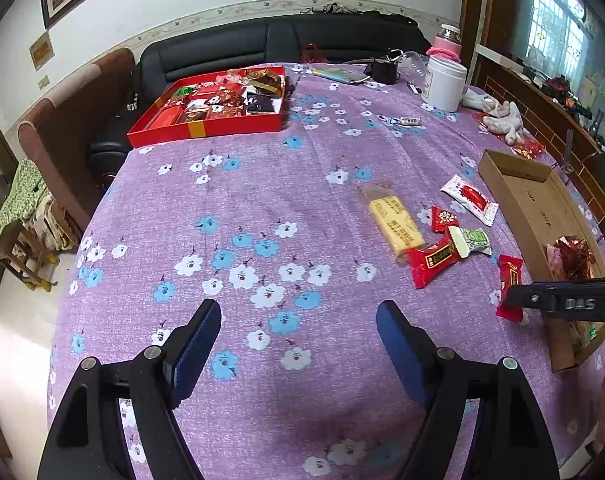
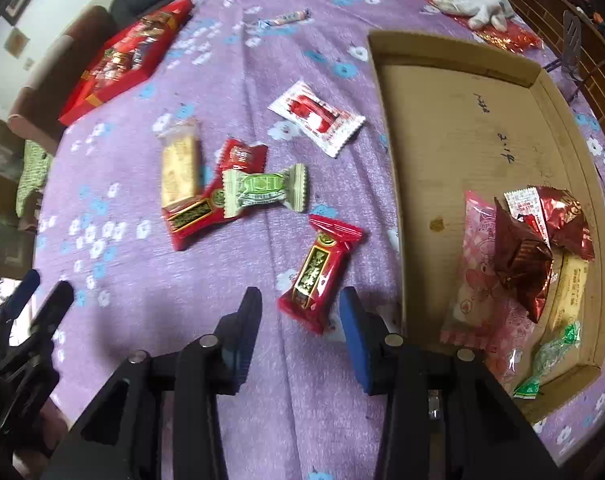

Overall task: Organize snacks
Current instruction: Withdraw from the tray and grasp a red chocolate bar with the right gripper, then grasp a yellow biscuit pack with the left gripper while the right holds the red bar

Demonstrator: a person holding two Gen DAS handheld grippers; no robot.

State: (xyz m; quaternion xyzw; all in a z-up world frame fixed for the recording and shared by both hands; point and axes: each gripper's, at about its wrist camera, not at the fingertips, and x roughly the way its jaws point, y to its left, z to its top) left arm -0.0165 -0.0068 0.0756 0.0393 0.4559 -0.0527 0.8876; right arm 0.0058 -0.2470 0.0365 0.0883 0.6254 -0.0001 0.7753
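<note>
Now the red snack pack point(image 2: 320, 276) is the one being gone for. It lies flat on the purple flowered tablecloth point(image 2: 206, 312), just to the left of the cardboard tray point(image 2: 386, 92), and it is tilted, with its top end toward 1 o'clock in the right wrist view. The right gripper point(image 2: 300, 316) is held low over it, pointing steeply down. Its blue pads are spread on both sides of the pack's lower end, but the pack is not being pinched yet, so it seems to be the next thing to be picked up.

To do this well, the gripper should be brought lower, so that the pack sits right between the pads. The pads should be closed gently across the narrow sides, because the wrapper is thin and slippery and could pop out. Then the pack should be lifted and carried toward 3 o'clock into the tray, where a pink bag point(image 2: 480, 280) and other snacks are already piled at the near end. The empty far part could be used instead.

Nothing is held by the left gripper point(image 1: 298, 340); its pads are spread wide over bare cloth. More snacks are waiting at 1 o'clock from it, such as the yellow bar point(image 1: 396, 226) and the green candy point(image 1: 472, 242).
</note>
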